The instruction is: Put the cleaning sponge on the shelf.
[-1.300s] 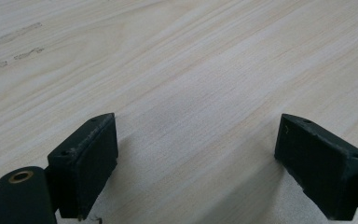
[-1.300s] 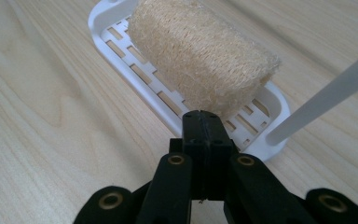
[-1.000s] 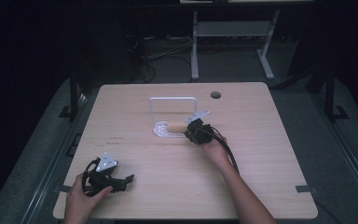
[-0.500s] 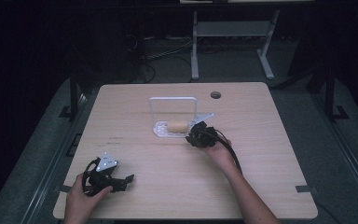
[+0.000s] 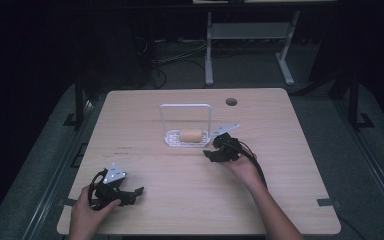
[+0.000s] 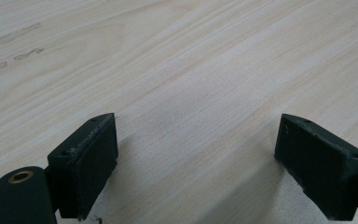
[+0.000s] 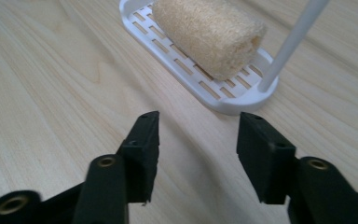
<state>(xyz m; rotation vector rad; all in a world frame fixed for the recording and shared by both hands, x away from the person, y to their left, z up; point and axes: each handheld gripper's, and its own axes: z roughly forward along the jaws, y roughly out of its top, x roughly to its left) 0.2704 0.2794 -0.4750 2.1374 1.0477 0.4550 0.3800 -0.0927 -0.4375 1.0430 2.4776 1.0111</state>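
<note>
The right gripper [image 7: 196, 140], jaws apart and empty, sits just beside the white slotted rack [image 7: 200, 86]. The loofah roll [image 7: 209, 35] lies lengthwise in it, just ahead. The left gripper [image 5: 117, 192], also apart, rests well away.

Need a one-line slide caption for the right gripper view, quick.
Open right gripper poised empty over the wooden table, just short of a loofah roll lying in a white slotted tray.

Tan loofah roll [image 7: 209, 35] lying in white slotted tray [image 7: 177, 65], mid-table.
</note>
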